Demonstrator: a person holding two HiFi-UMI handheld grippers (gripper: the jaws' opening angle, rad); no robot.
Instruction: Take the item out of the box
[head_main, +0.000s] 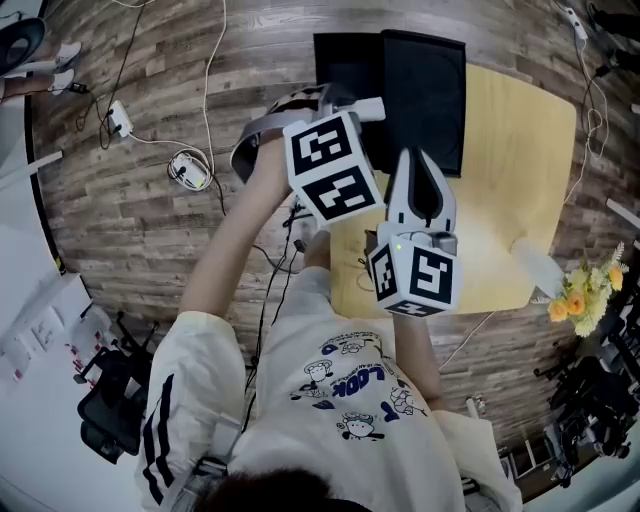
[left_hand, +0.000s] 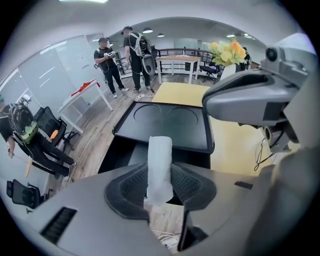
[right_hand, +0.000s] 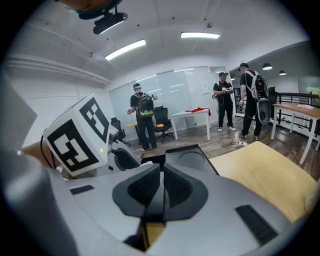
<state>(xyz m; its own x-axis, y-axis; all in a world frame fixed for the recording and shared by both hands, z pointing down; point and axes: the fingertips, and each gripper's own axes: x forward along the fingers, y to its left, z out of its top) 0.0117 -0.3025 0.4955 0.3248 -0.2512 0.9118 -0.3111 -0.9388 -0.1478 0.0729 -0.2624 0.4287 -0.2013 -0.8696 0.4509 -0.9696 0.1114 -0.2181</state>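
Note:
A white, soft-looking roll (left_hand: 160, 160) stands upright between the dark ribbed pads of my left gripper (left_hand: 160, 184), which is shut on it. The roll is lifted above the near edge of the black box (left_hand: 165, 122), whose flat panel shows two round recesses. In the head view the left gripper (head_main: 350, 106) hangs over the box (head_main: 425, 90) at the near left corner of the yellow table (head_main: 520, 150). My right gripper (head_main: 418, 160) is just right of it over the table, and its jaws (right_hand: 162, 187) are shut with nothing between them.
Another white roll (head_main: 538, 265) lies on the table's right side, close to a bunch of yellow flowers (head_main: 585, 295). Cables and a power strip (head_main: 120, 120) trail across the wooden floor on the left. Several people (right_hand: 145, 120) stand further back in the room beside desks and chairs.

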